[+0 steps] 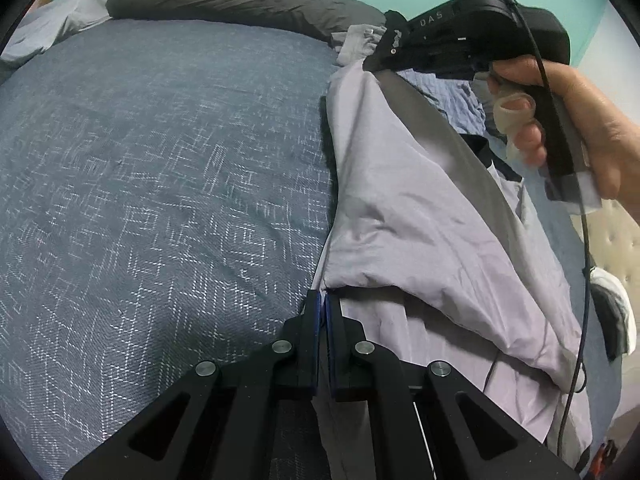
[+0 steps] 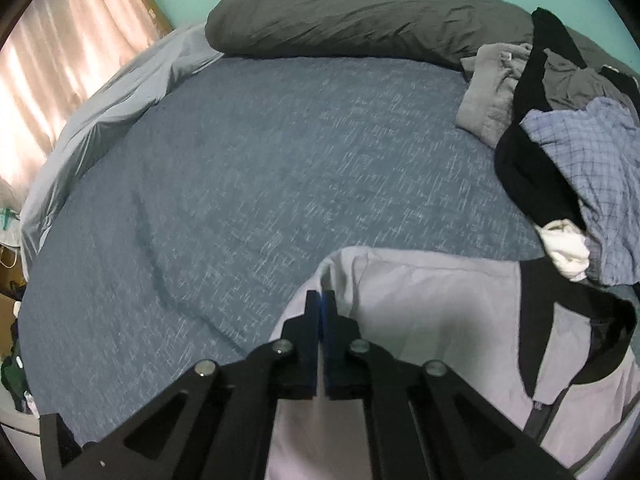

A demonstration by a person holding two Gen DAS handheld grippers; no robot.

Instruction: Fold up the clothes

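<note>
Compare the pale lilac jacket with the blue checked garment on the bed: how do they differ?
The pale lilac jacket is plain with dark trim; the blue checked garment has a grid pattern. The jacket is pinched by both the left hand-held gripper and the right hand-held gripper; the checked garment lies crumpled in a pile, untouched. Both are unfolded.

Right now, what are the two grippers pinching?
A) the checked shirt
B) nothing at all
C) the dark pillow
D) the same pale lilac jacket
D: the left gripper is shut on an edge of the jacket, and the right gripper grips it higher up, lifting it off the bed.
</note>
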